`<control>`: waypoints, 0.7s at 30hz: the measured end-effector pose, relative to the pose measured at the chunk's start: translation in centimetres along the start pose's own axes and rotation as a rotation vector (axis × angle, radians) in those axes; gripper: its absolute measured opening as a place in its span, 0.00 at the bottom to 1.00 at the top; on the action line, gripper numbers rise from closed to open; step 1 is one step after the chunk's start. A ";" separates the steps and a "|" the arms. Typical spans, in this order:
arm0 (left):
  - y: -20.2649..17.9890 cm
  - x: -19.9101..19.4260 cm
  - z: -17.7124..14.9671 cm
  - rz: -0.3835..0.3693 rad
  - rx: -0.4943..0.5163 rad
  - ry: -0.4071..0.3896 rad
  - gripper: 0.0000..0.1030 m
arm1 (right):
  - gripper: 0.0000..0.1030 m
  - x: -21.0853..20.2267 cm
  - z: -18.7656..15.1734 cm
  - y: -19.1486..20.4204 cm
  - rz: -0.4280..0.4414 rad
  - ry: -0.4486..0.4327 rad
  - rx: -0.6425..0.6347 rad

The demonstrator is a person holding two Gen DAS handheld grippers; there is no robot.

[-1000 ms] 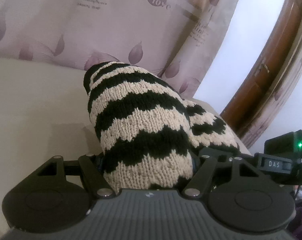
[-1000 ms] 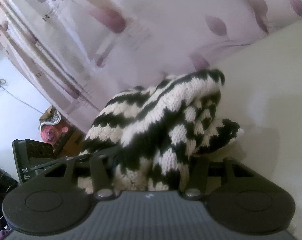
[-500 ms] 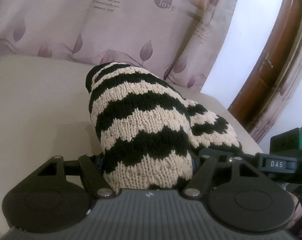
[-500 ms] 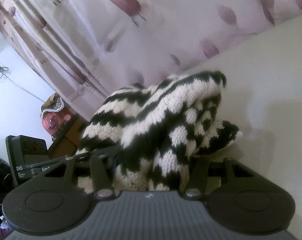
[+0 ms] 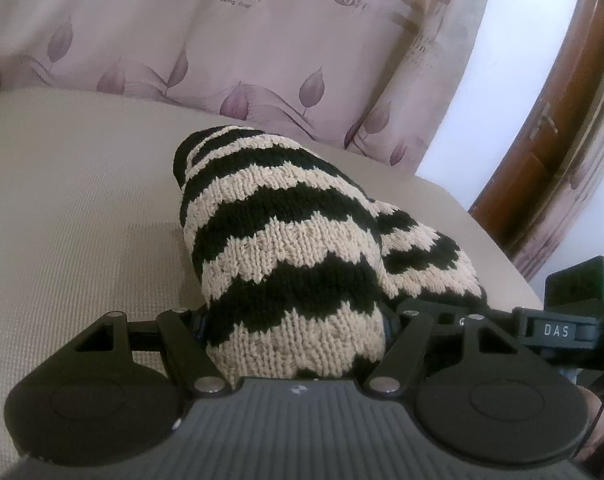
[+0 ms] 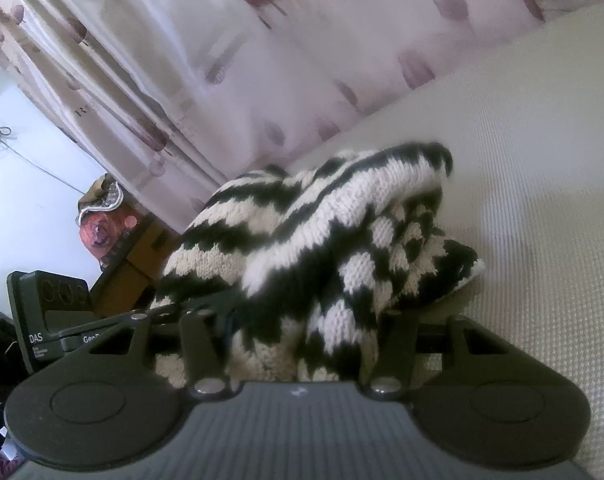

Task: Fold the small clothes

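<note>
Both grippers clench a black-and-cream striped knit garment point(image 5: 285, 248), bunched on the beige surface point(image 5: 69, 216). The left gripper point(image 5: 295, 320) grips its near edge at 6 o'clock; the right gripper point(image 6: 302, 320) does likewise, before a leaf-print curtain point(image 5: 261, 40).
</note>
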State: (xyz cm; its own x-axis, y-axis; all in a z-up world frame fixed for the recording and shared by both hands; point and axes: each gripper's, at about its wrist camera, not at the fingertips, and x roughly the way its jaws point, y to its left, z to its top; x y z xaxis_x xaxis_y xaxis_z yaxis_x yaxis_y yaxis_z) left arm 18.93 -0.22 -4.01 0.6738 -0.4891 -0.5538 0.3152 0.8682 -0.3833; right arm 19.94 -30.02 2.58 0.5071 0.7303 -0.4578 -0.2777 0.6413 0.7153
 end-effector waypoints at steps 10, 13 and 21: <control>0.2 0.9 -0.4 0.009 -0.017 0.020 0.68 | 0.52 0.4 -0.7 -1.1 -0.009 0.015 0.009; 0.5 1.0 -0.5 0.009 -0.032 0.020 0.70 | 0.52 0.5 -0.9 -1.4 -0.011 0.020 0.015; 1.2 1.0 -1.5 0.018 -0.051 0.003 0.76 | 0.53 0.7 -1.3 -1.6 -0.033 0.024 0.002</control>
State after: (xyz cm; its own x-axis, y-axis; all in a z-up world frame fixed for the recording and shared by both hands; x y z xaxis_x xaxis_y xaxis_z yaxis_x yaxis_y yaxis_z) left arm 18.97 0.19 -6.09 0.6767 -0.4741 -0.5634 0.2685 0.8713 -0.4107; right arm 19.71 -30.23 0.39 0.4964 0.7142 -0.4934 -0.2600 0.6646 0.7005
